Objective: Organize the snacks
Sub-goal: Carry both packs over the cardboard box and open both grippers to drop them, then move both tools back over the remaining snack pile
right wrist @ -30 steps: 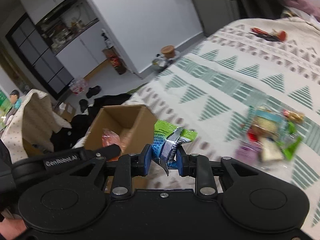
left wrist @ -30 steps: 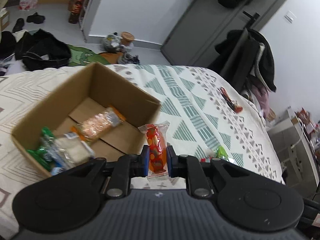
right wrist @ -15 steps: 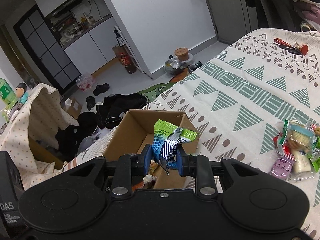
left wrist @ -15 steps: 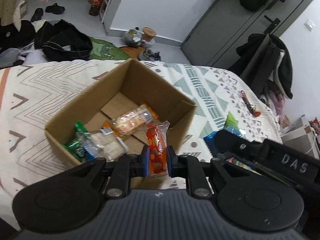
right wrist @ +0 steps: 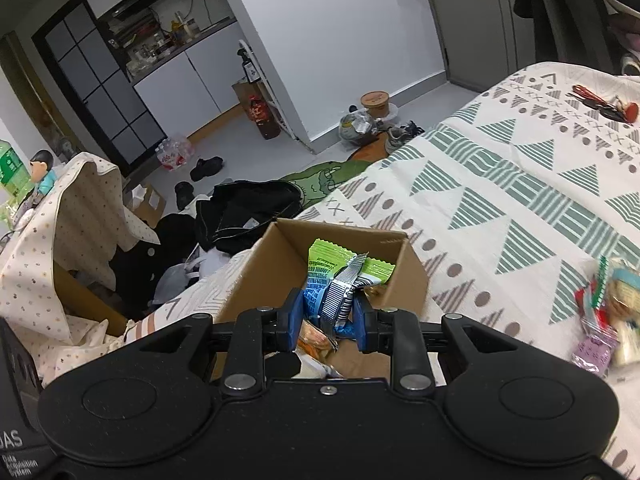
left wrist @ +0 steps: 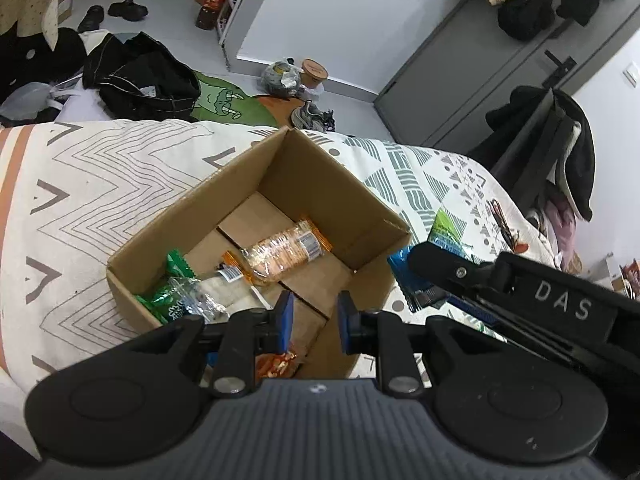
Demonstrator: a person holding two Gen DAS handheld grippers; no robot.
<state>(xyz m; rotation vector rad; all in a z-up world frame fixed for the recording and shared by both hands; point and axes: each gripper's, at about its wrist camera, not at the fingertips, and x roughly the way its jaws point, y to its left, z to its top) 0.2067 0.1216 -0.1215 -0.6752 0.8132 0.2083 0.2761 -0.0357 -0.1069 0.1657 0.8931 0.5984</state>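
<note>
Right wrist: right tongs (right wrist: 326, 322) clamped green-blue snack packet (right wrist: 340, 276) above cardboard box (left wrist: 320, 184); left tongs (left wrist: 312, 320) gaped empty over box.

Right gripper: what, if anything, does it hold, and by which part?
The right gripper pinches a green-and-blue snack packet by its lower end.

Right tool (right wrist: 327, 317) clamps a green/blue snack packet (right wrist: 340, 276) w/ silver crimped end, held above the open cardboard box (right wrist: 404, 276). Box sits on a bed (right wrist: 500, 208) w/ triangle-pattern cover; orange wrappers (right wrist: 314, 338) visible inside, below the blue pads. Loose snack pile (right wrist: 608, 312) lies on the bed to the right, well apart from box. Dark clothes (right wrist: 248, 212) on floor beyond.
</note>
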